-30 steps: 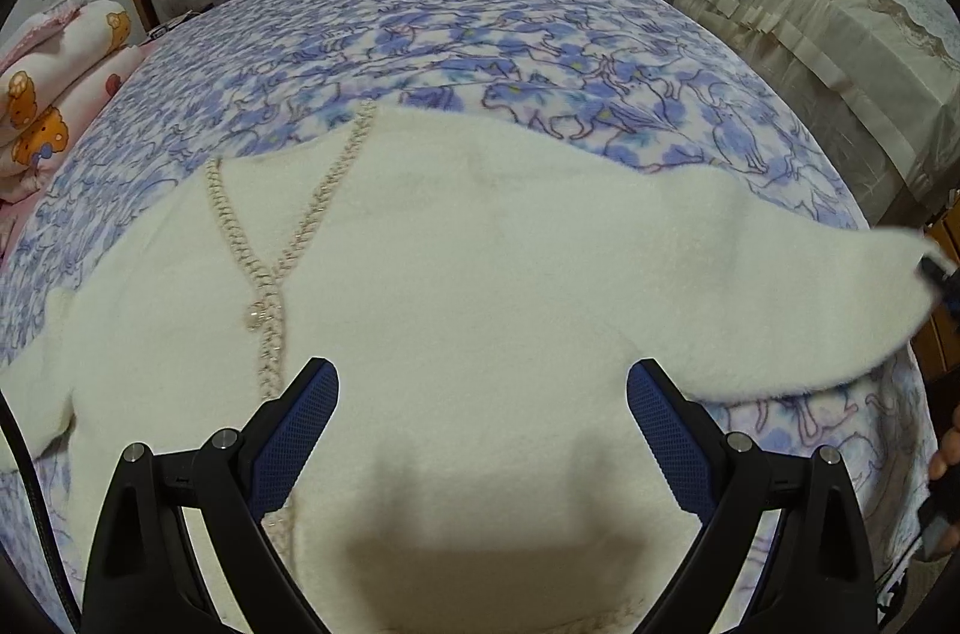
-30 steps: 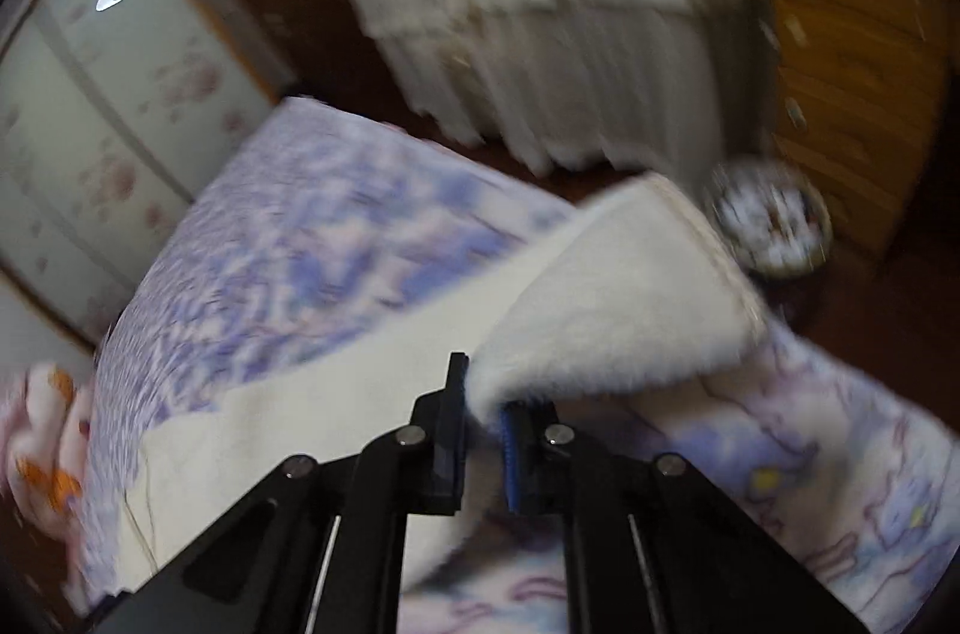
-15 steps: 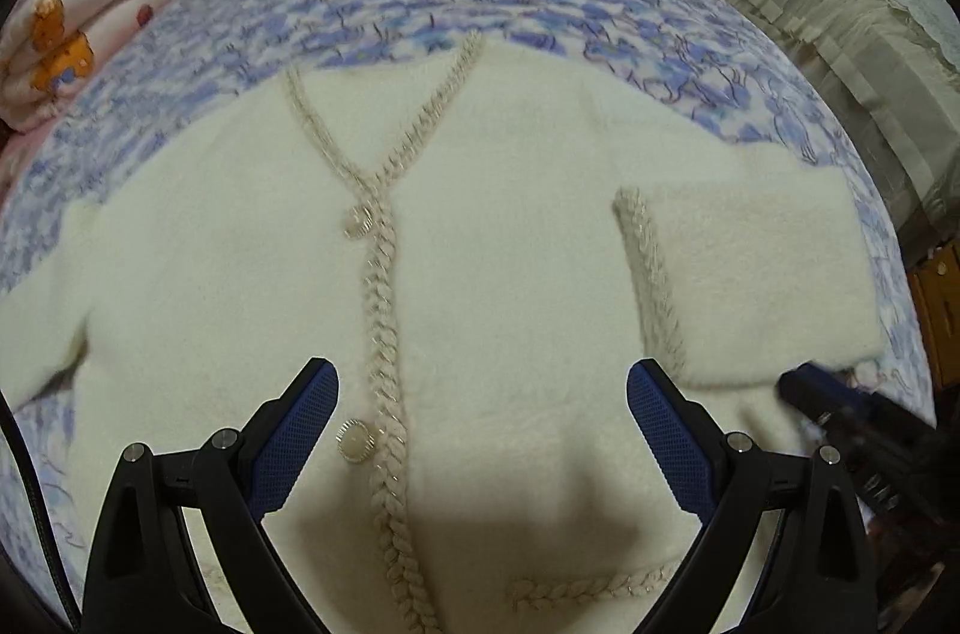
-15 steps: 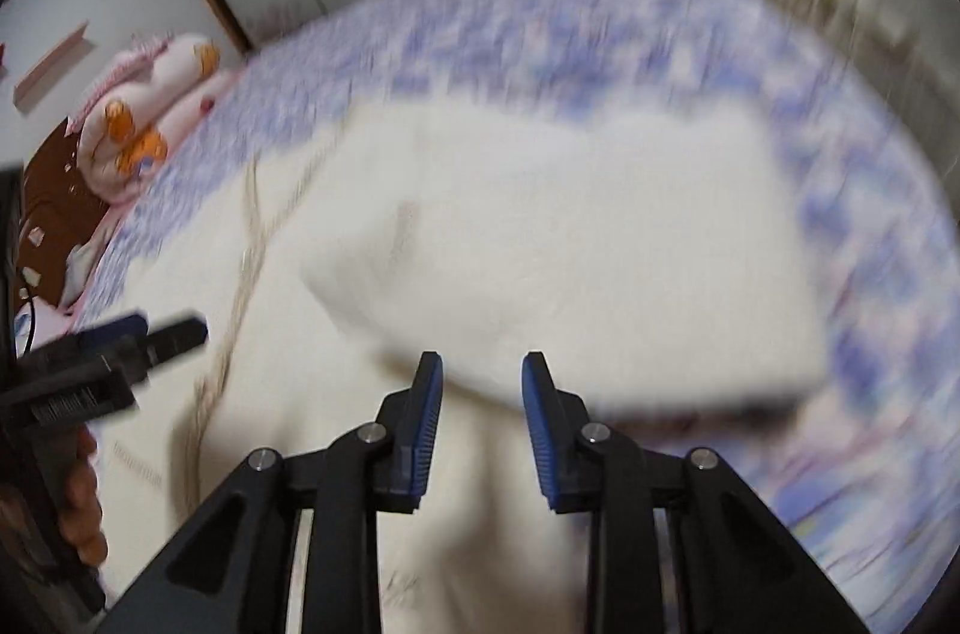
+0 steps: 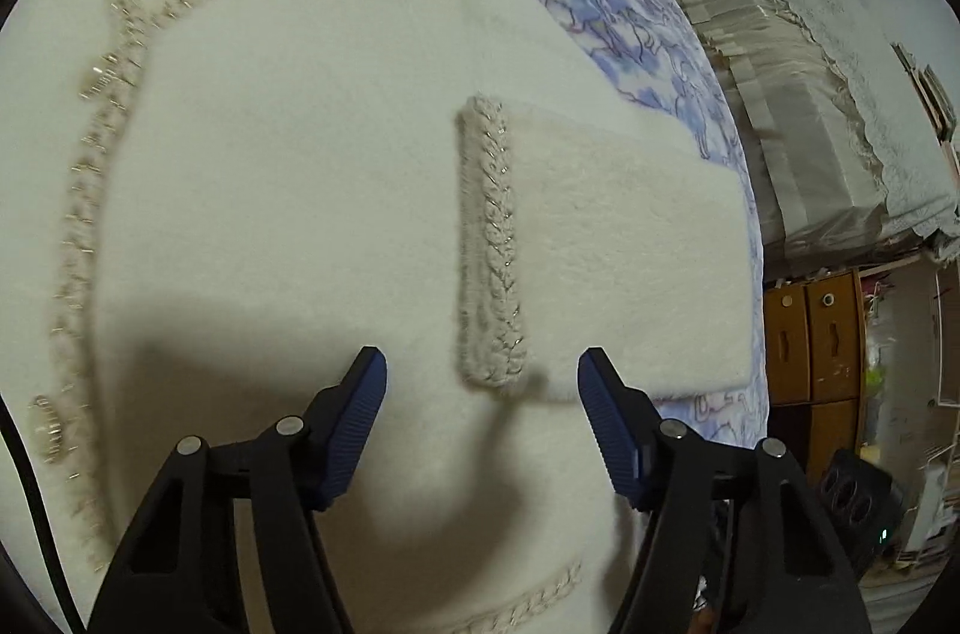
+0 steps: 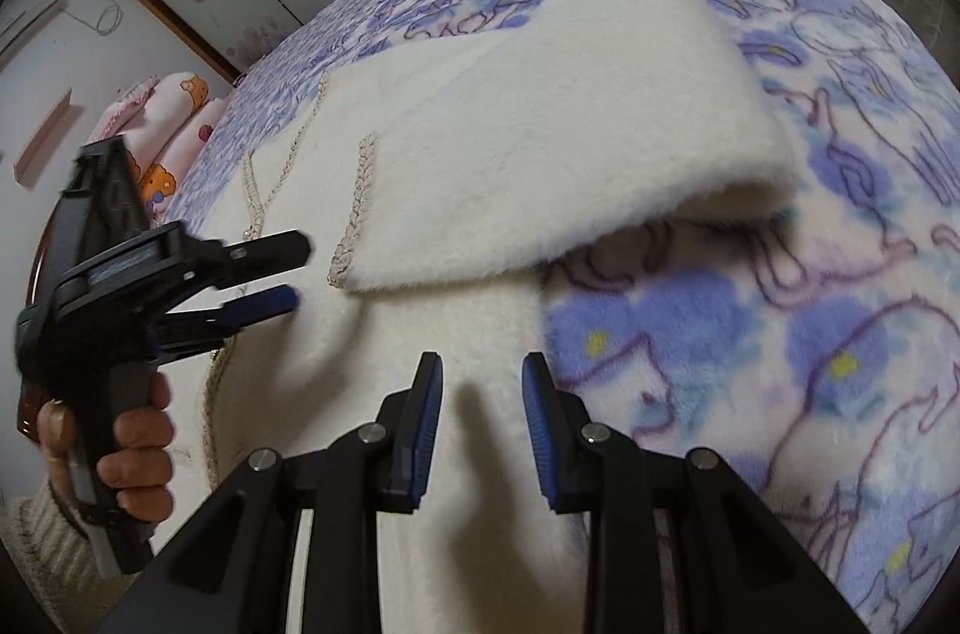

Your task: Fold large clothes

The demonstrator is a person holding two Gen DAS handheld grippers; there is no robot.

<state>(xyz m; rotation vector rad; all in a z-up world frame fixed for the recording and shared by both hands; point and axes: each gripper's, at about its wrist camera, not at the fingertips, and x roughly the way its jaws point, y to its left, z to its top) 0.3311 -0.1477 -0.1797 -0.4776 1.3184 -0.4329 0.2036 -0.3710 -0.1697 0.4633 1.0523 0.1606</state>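
Your cream cardigan [image 5: 288, 166] lies flat on the blue-flowered blanket [image 6: 780, 334], spread across the bed; its near hem runs off under both cameras, and its far-left sleeve is out of frame, so you cannot see the whole outline. The sleeve [image 5: 612, 250] on the right is folded in over the body, its long axis running left to right, with the braided cuff [image 5: 489, 238] pointing left toward the button band; the fold at the right end bulges up off the blanket, and what lies beneath it is hidden in shadow. The braided neckline opens toward the far side of the bed, so the garment's length runs near to far. Your left gripper [image 5: 483, 394] hangs just near of the cuff, jaws closing, the pads apart with only the cuff's near tip between them and not pinched; your right gripper [image 6: 483, 394] sits over the body's right edge, jaws parted, holding nothing. Your left hand [image 6: 129, 448] shows partly, gripper blurred.
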